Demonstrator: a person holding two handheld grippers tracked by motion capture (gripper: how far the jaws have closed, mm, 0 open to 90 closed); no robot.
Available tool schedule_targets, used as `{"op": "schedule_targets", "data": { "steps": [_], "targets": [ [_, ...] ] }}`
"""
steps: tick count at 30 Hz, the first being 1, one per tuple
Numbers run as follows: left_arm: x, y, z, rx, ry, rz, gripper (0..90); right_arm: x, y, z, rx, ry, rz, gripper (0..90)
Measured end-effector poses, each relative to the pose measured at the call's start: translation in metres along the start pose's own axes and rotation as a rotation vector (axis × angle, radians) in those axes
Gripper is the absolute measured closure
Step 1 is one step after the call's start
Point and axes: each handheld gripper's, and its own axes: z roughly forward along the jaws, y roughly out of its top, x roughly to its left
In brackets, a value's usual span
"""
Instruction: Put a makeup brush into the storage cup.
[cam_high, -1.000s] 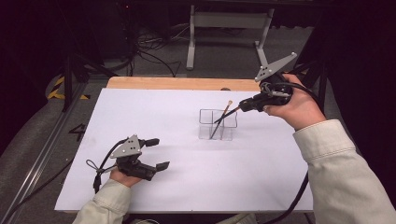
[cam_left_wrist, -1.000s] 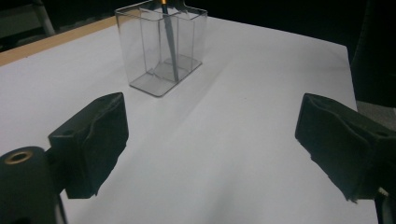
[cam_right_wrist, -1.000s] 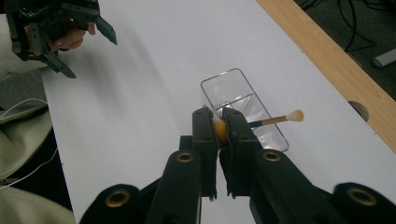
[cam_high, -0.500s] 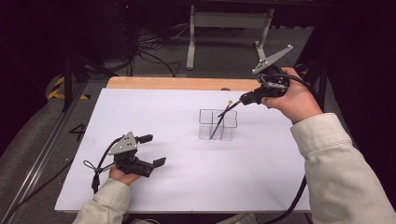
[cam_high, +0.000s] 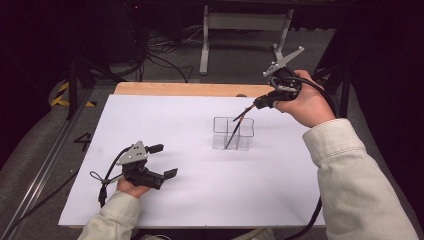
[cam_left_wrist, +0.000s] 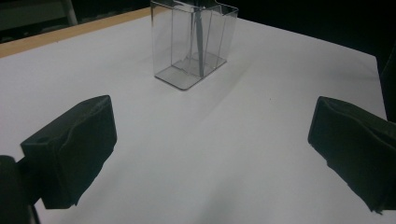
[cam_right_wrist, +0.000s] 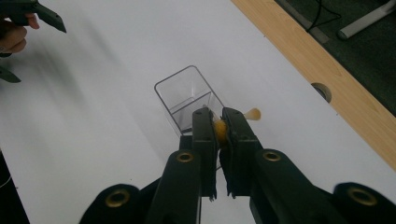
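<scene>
Since a second ago the right gripper (cam_high: 250, 108) has lifted slightly toward the tabletop's far edge, jaws clenched on a thin stick (cam_high: 232, 133) whose lower end stands in the clear divided container (cam_high: 243, 141). The left gripper (cam_high: 164, 161) stays released near the front-left corner.

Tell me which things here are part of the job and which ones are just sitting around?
Part of the job:
- right gripper, jaws shut on the thin stick
- clear box with compartments, into which the stick's lower end reaches

Just lying about:
- left gripper, jaws open, resting on the white table sheet, apart from the box
- cables on the floor
- metal stand behind the table
</scene>
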Motion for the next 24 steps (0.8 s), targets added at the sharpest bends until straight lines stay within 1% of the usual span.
{"op": "schedule_targets", "data": {
  "steps": [1,2,3,9,10,12,15,24],
  "targets": [
    [0.0,0.0,0.0,0.0,0.0,0.0,1.8,0.0,0.0,0.0,0.0,0.0,0.0,84.5],
    [0.0,0.0,0.0,-0.002,-0.003,0.002,1.8,-0.001,0.0,0.005,0.005,-0.003,0.002,84.5],
    [0.0,0.0,0.001,-0.001,-0.003,0.003,1.8,-0.001,0.0,0.005,0.005,-0.003,0.002,84.5],
    [-0.001,0.0,0.001,0.002,-0.008,0.001,1.9,-0.002,0.001,0.019,0.01,-0.003,0.011,84.4],
    [-0.001,0.0,0.001,0.004,-0.007,0.004,1.9,-0.002,0.001,0.019,0.01,-0.003,0.011,84.4],
    [-0.001,0.0,0.001,0.002,-0.009,-0.001,1.9,-0.002,0.001,0.024,0.018,-0.003,0.013,84.4],
    [0.0,0.0,0.001,0.003,-0.01,0.004,1.9,-0.003,0.0,0.03,0.026,0.001,0.017,84.4],
    [-0.001,0.0,0.001,0.003,-0.012,0.007,2.1,-0.004,-0.002,0.042,0.052,0.007,0.02,84.4]
  ]
}}
